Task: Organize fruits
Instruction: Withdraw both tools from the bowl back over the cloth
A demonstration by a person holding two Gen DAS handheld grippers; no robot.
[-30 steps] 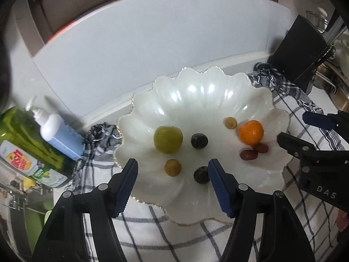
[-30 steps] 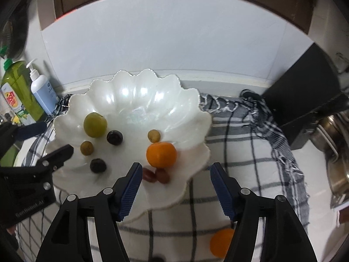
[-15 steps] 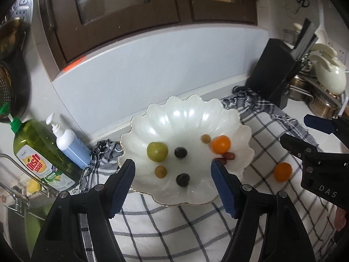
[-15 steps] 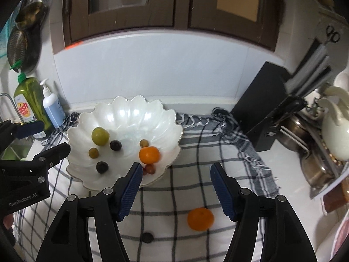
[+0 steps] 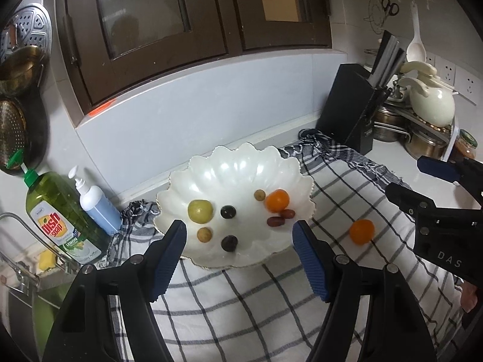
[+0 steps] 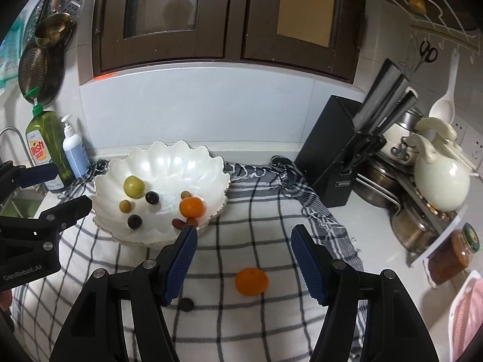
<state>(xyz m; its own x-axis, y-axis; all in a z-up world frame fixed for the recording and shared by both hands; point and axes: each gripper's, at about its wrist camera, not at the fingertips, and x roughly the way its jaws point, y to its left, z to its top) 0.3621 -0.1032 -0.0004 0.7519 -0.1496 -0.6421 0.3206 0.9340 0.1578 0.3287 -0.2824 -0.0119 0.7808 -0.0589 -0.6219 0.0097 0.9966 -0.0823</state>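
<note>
A white scalloped bowl [image 5: 241, 169] [image 6: 169, 163] stands on a checked cloth [image 5: 241, 307] [image 6: 256, 211]. In it lie a green fruit [image 5: 199, 210] [image 6: 133, 186], an orange [image 5: 277, 200] [image 6: 192, 207], dark grapes [image 5: 228, 212] [image 6: 151, 197], tan grapes and red grapes [image 5: 275, 221]. A second orange [image 5: 361, 231] [image 6: 251, 281] and a dark grape [image 6: 186, 304] lie loose on the cloth. My left gripper [image 5: 240, 250] hangs open over the bowl's near rim, holding nothing. My right gripper [image 6: 244, 253] is open above the cloth, the loose orange just nearer than its tips.
A dish soap bottle [image 5: 59, 220] and a pump bottle [image 5: 95, 205] stand left by a sink tap. A black knife block [image 6: 335, 154], steel pots [image 6: 413, 229], a cream kettle [image 6: 440, 178] and a jar [image 6: 452, 253] crowd the right. Dark cabinets hang above.
Both grippers have pulled back and risen from the bowl, so it looks smaller and the loose orange and grape have come into view. Both stay open and hold nothing.
</note>
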